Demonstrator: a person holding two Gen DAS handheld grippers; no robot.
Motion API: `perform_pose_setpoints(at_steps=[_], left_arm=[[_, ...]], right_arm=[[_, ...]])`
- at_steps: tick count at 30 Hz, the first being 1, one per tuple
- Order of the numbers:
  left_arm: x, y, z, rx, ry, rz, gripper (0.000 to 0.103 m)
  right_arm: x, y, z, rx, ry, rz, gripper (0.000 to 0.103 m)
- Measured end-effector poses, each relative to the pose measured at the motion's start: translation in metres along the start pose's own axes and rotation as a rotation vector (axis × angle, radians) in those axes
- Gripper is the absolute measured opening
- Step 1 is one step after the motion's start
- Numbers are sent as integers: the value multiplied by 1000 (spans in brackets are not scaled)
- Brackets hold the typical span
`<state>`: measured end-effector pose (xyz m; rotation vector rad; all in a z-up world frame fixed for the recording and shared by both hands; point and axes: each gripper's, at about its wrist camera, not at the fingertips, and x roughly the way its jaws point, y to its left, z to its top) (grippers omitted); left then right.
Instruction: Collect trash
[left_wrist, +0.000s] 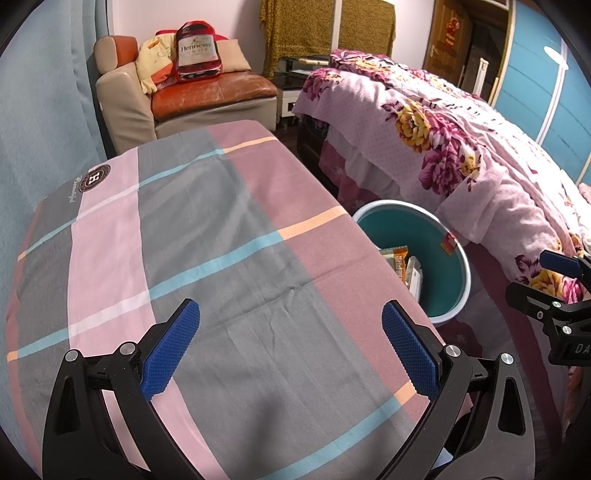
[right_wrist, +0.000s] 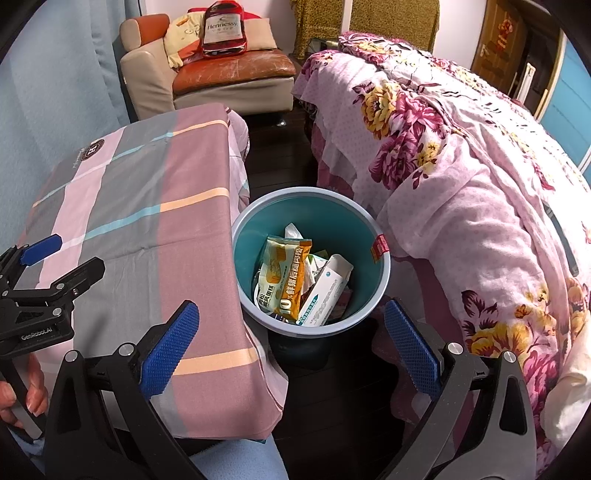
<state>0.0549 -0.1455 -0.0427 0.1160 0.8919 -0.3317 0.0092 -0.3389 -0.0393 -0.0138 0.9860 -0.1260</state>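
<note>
Left gripper (left_wrist: 290, 347) spread wide, holding nothing, over the plaid tablecloth (left_wrist: 207, 258); round "H" logo badge (left_wrist: 96, 179) at far left of the cloth. Right gripper (right_wrist: 291, 345) also spread, holding nothing, above the teal bin (right_wrist: 384, 280) on the floor between table and floral bed (right_wrist: 461, 192). Trash is in the bin: snack wrapper (right_wrist: 286, 273) printed "10" plus Chinese text, white box (right_wrist: 325, 295) to its right. Red sticker (right_wrist: 380, 249) on the bin's right rim, unreadable. Far sofa (right_wrist: 229, 70) holds a "Hennessy" bottle-shaped cushion (right_wrist: 221, 31). "GenRobot.AI" printed on the left gripper body.

Warm indoor light, soft shadows, sharp focus, fisheye-bent dark corners.
</note>
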Motion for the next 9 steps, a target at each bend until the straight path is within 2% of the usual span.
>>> perform_pose_setpoints(at_steps=[9], left_arm=[[1, -4, -4, -22, 14, 14, 99]], right_arm=[[1, -3, 0, 4, 3, -8, 96]])
